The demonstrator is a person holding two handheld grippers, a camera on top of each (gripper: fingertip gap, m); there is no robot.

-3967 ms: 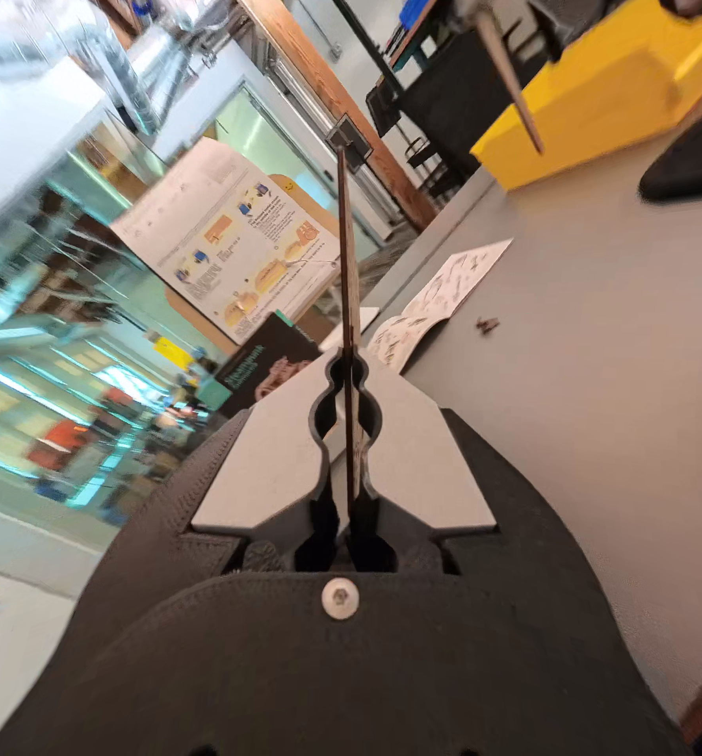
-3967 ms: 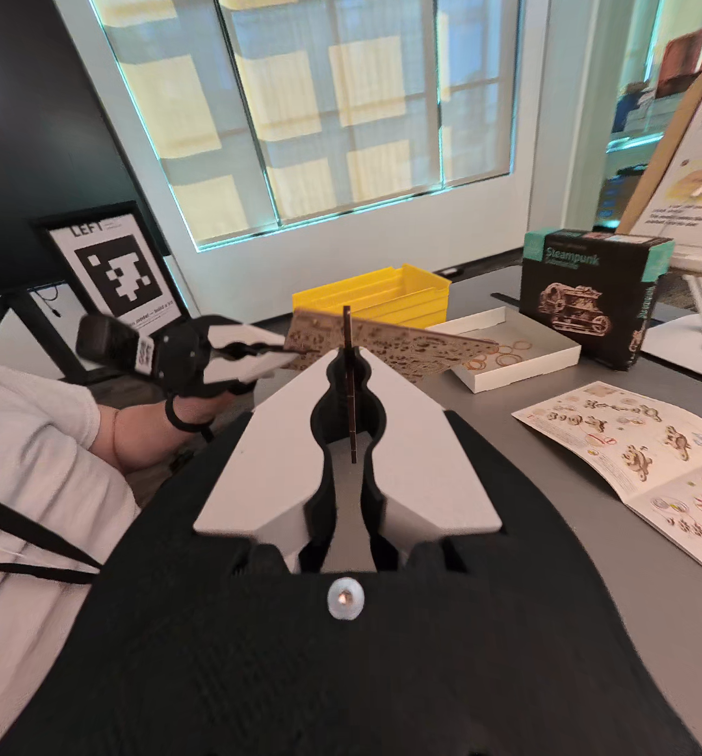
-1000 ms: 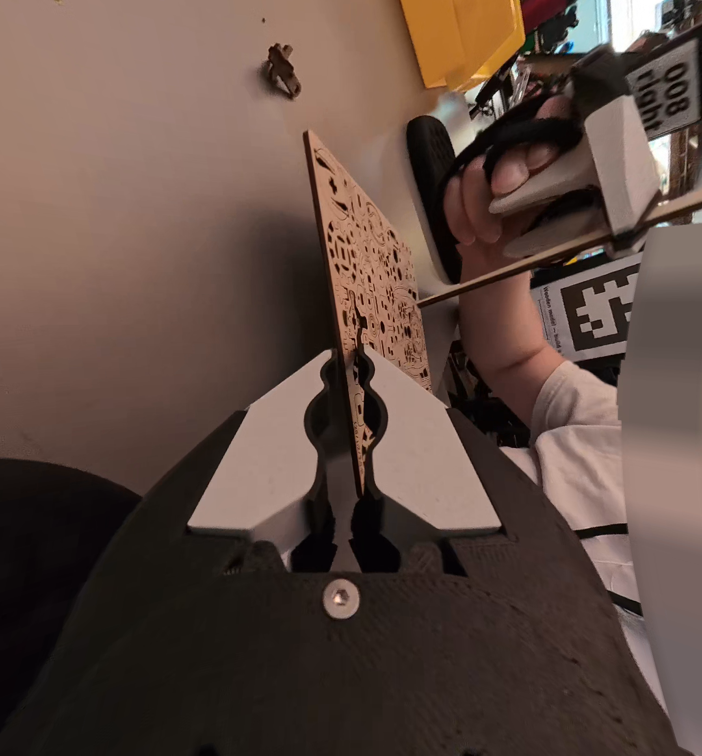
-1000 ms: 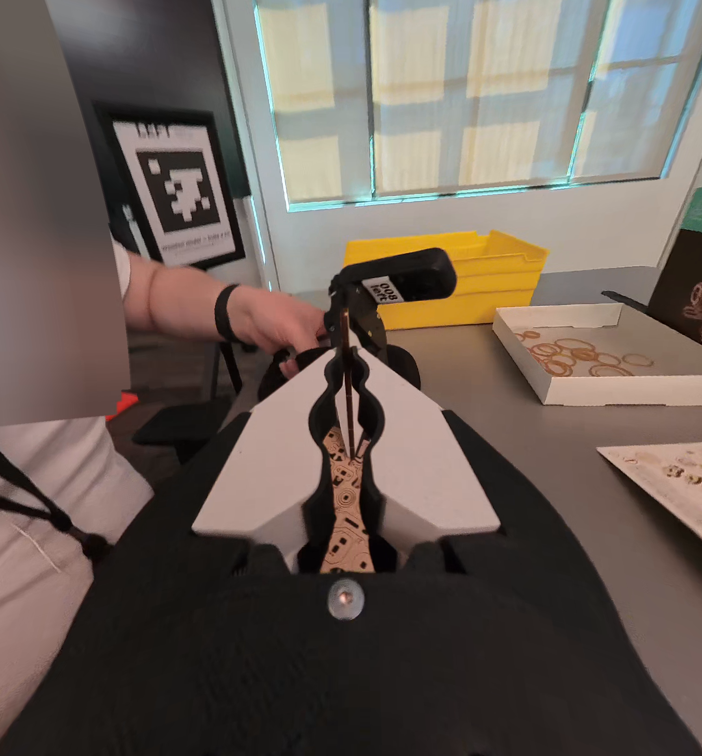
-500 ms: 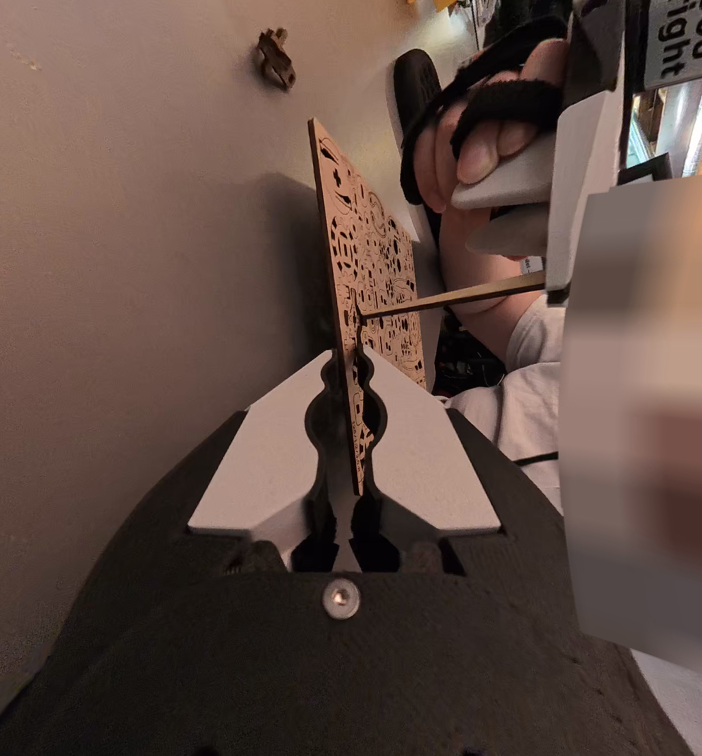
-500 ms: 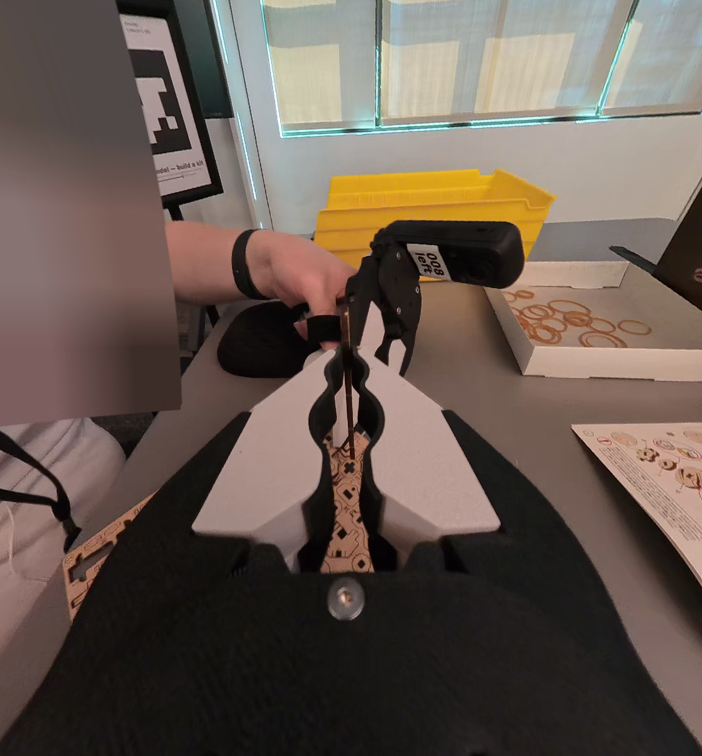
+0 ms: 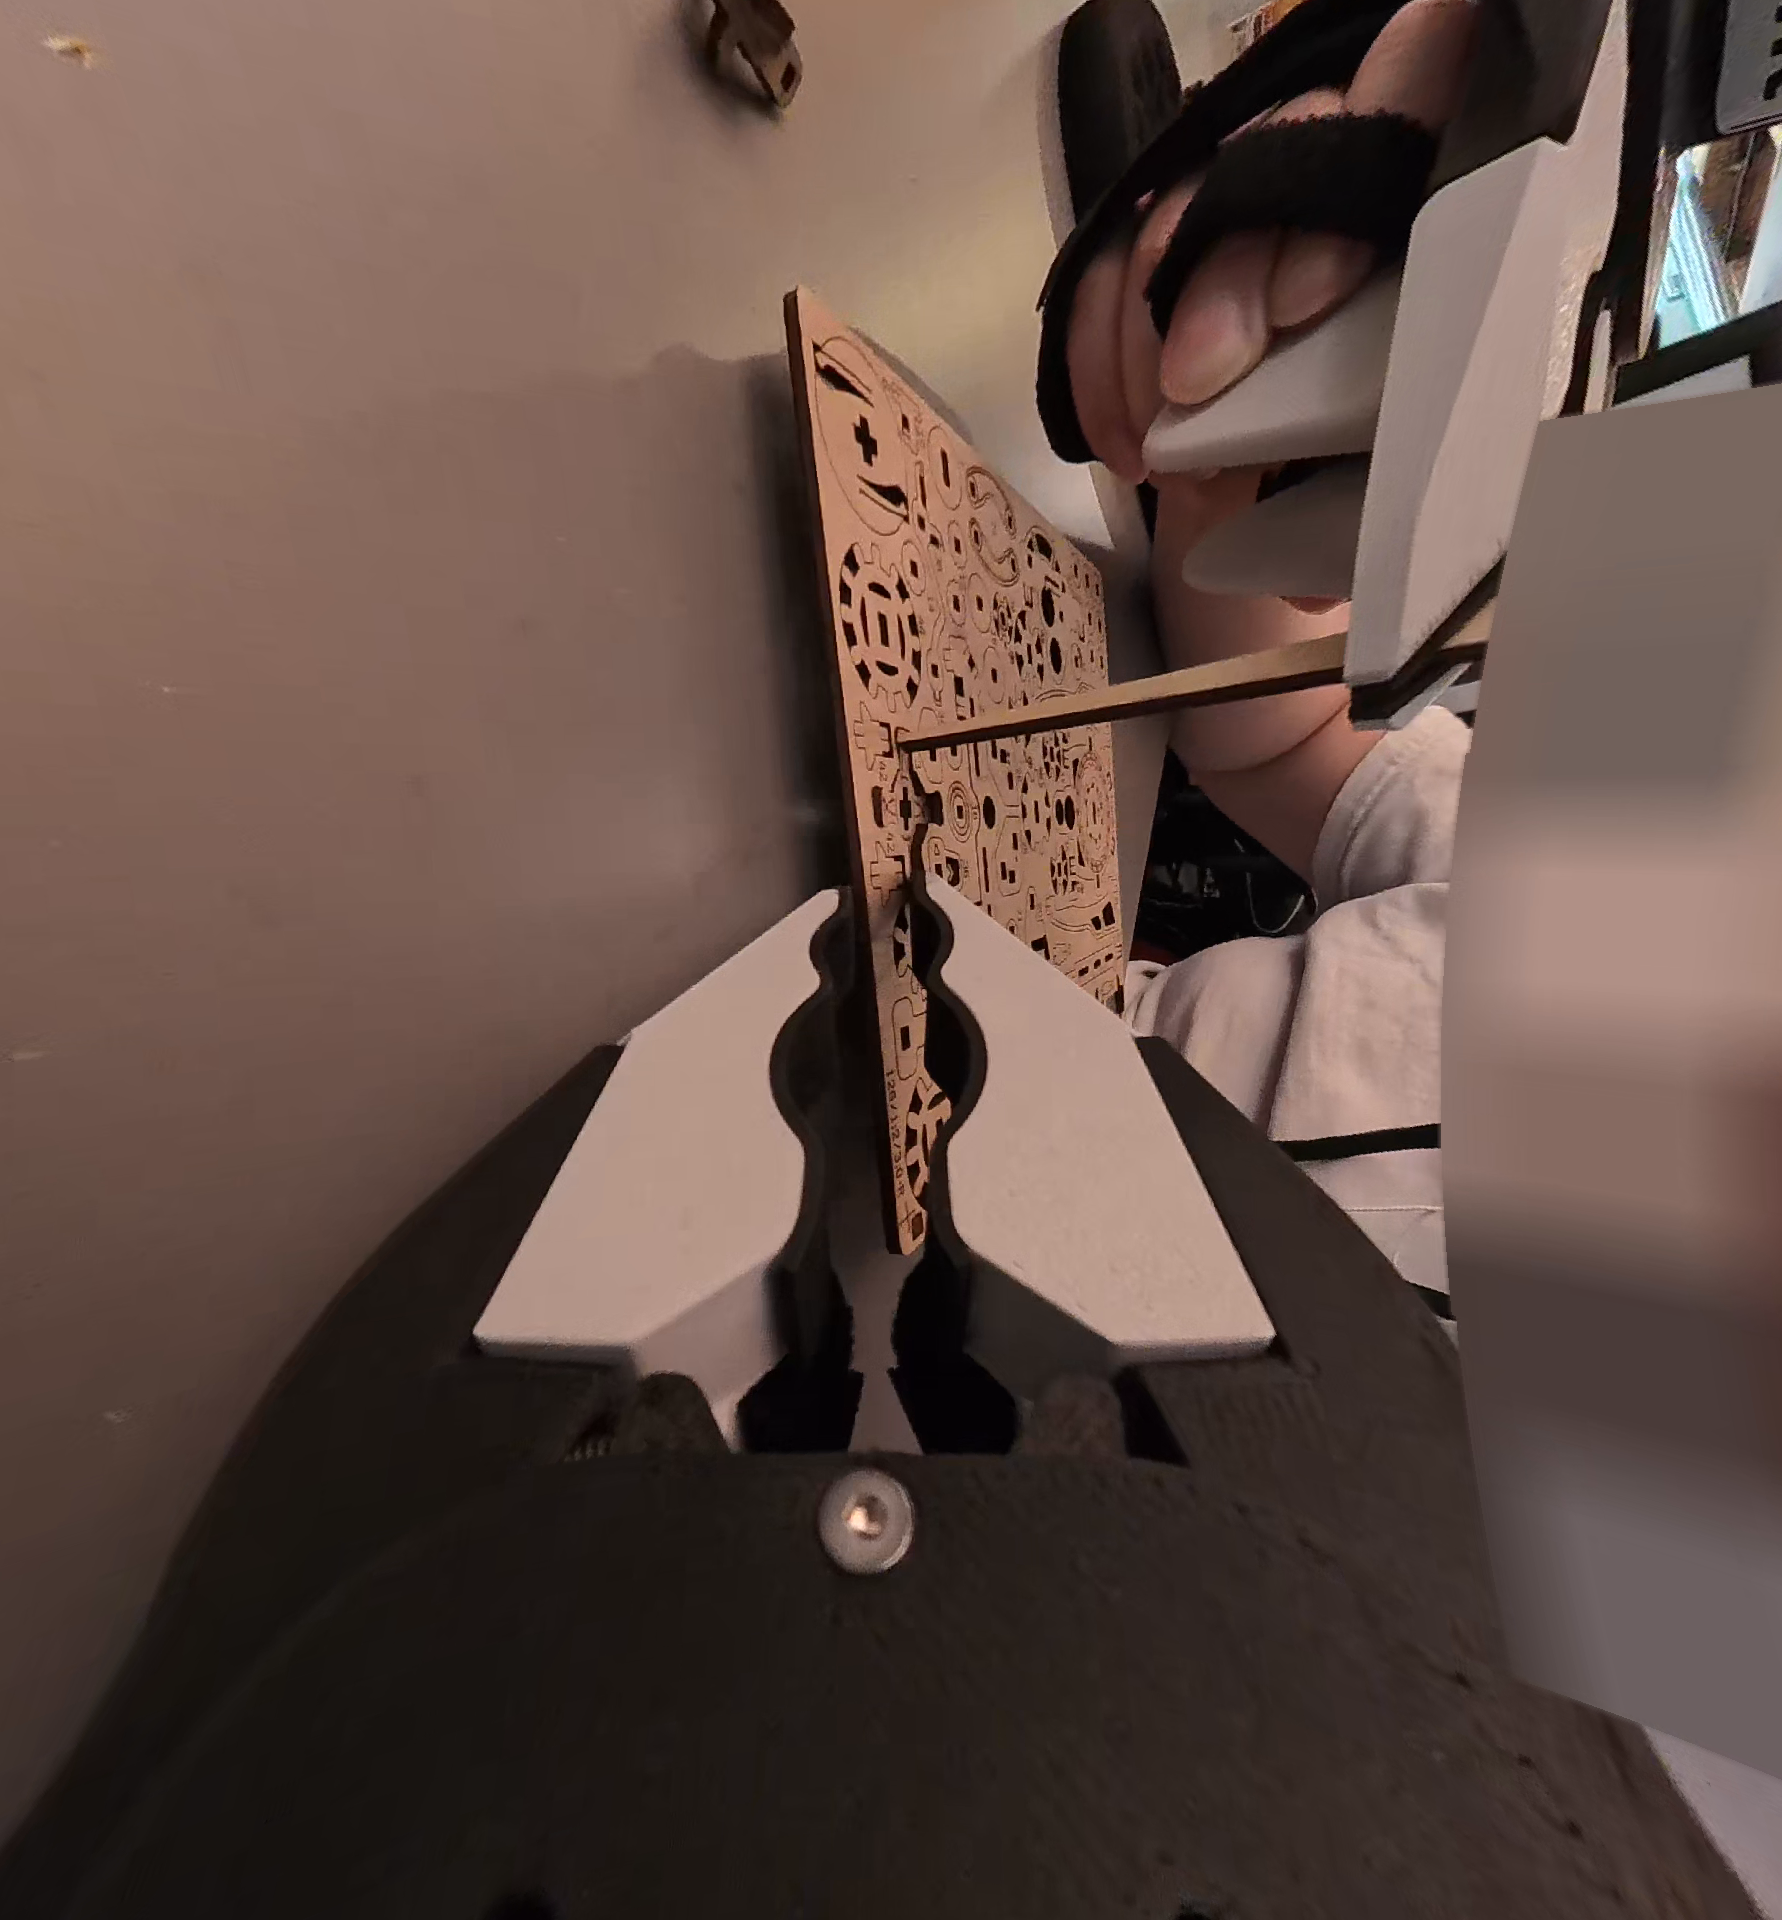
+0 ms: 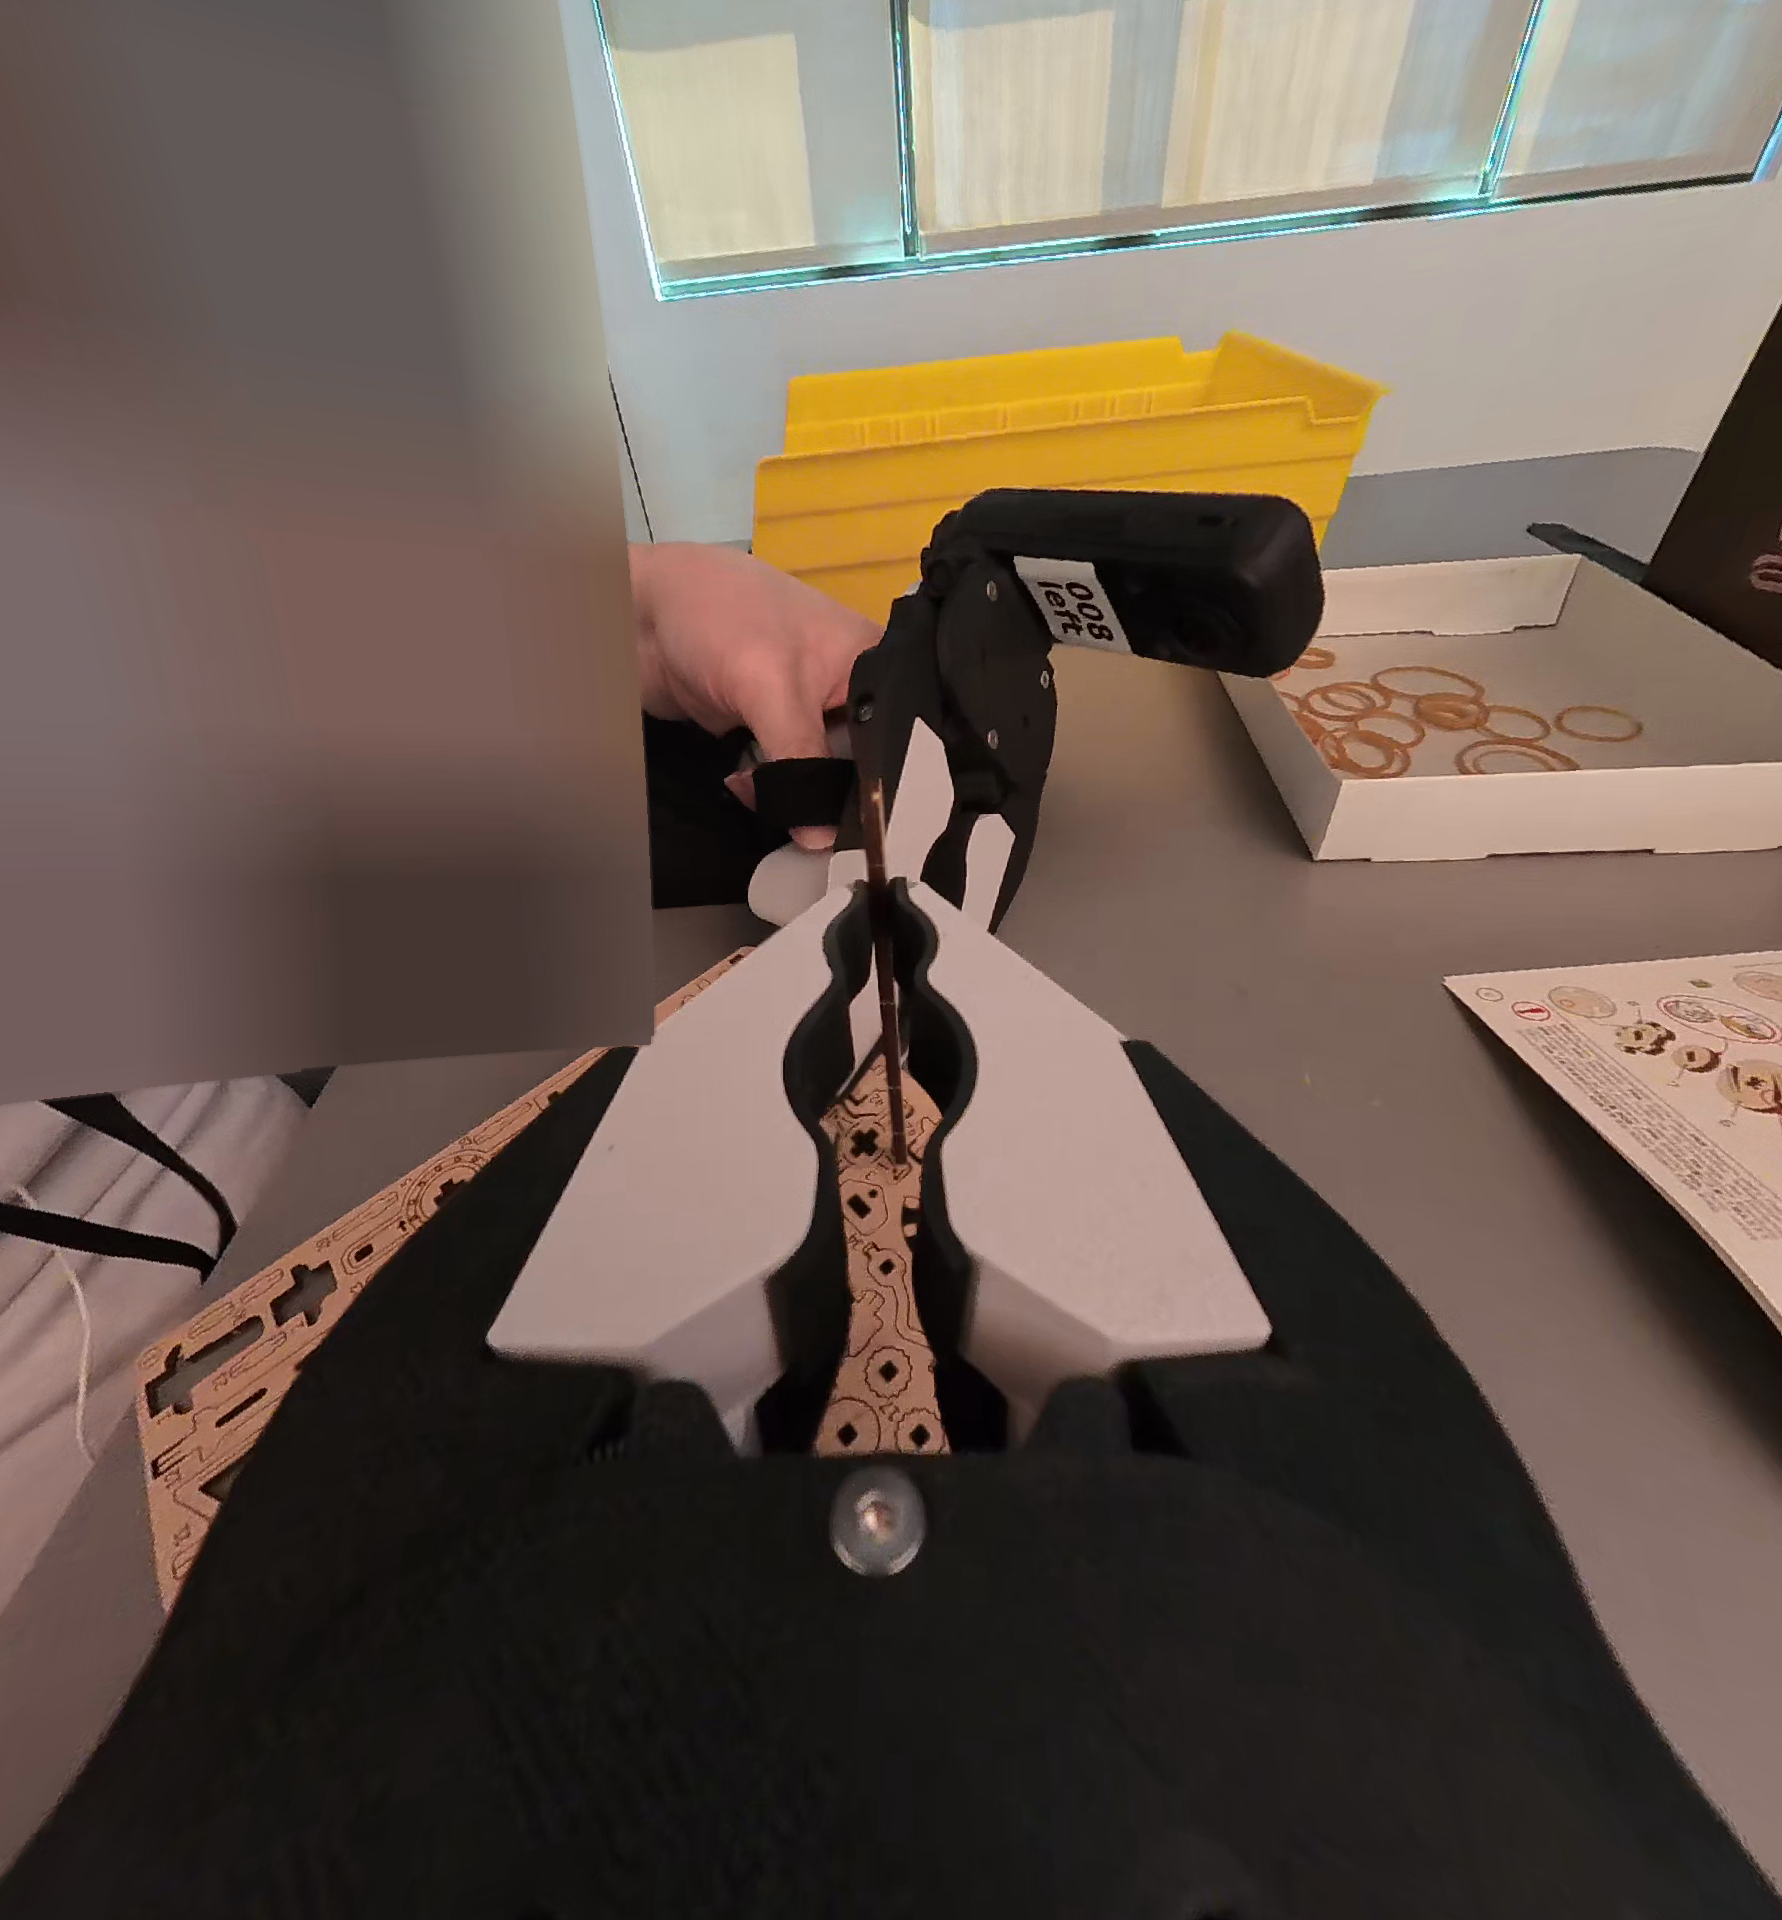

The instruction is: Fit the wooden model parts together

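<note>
My left gripper [image 7: 882, 894] is shut on the edge of a thin laser-cut wooden sheet [image 7: 970, 644] and holds it on edge close to the grey table [image 7: 347, 623]. My right gripper [image 8: 882, 888] is shut on a thin dark wooden stick [image 8: 887, 997]. The stick [image 7: 1126, 701] reaches in from the right and its tip touches the face of the sheet near a cut-out. In the right wrist view the sheet [image 8: 274, 1299] lies under my right gripper, and the left gripper [image 8: 944, 862] points down at it just beyond.
A yellow bin [image 8: 1063, 457] stands at the back. A white tray [image 8: 1489, 821] with tan rings and a dark box [image 8: 1780, 520] are on the right, a paper instruction sheet [image 8: 1697, 1091] nearer. A small wooden piece [image 7: 752, 52] lies on the table. About 12 centimetres separates my left fingertips from the small wooden piece [image 7: 752, 52].
The left gripper swung the sheet from up in the air down near the table. The right gripper came closer, and the stick's tip now meets the sheet's face.
</note>
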